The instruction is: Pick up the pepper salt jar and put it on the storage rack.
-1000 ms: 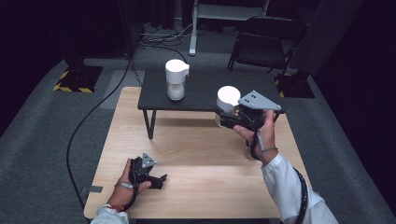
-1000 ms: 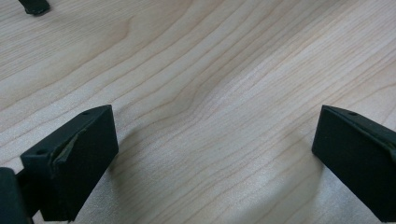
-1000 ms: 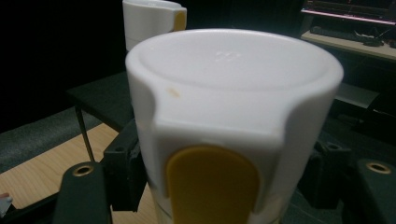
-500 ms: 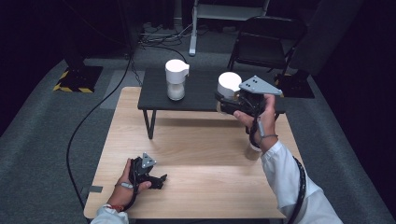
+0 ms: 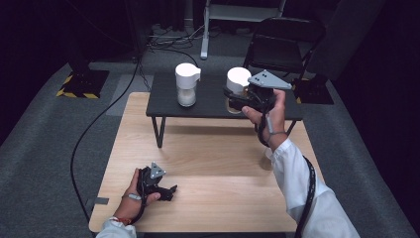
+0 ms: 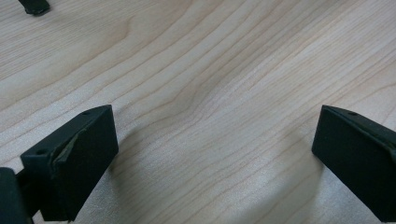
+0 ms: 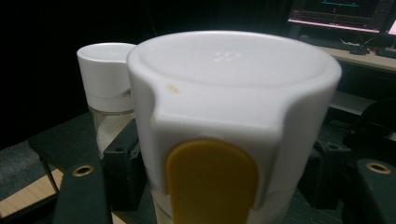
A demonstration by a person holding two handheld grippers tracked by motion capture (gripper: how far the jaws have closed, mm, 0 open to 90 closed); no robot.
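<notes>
A jar with a white lid [image 5: 238, 78] is clamped between the jaws of my right gripper [image 5: 235, 101], which is shut on it over the right part of the small black table [image 5: 208, 106]. In the right gripper view the lid [image 7: 233, 93] carries a yellow tab, and black fingers [image 7: 120, 163] press on both sides of the jar. A second white-lidded jar [image 5: 187, 89] [image 7: 105, 88] stands upright on the black table, to the left. My left gripper [image 5: 166, 189] [image 6: 210, 158] rests on the wooden table [image 5: 223, 163] near the front edge, open with nothing between its jaws.
The black table stands on thin legs [image 5: 159, 131] at the back of the wooden table. Behind it are a folding chair [image 5: 280, 44] and a dark floor. A cable [image 5: 94, 129] runs off the table's left side. One black foot [image 6: 32, 5] shows in the left gripper view.
My right gripper has carried the jar away from the person and slightly upward, from the black table's front edge to over its top. The left gripper has stayed put.
</notes>
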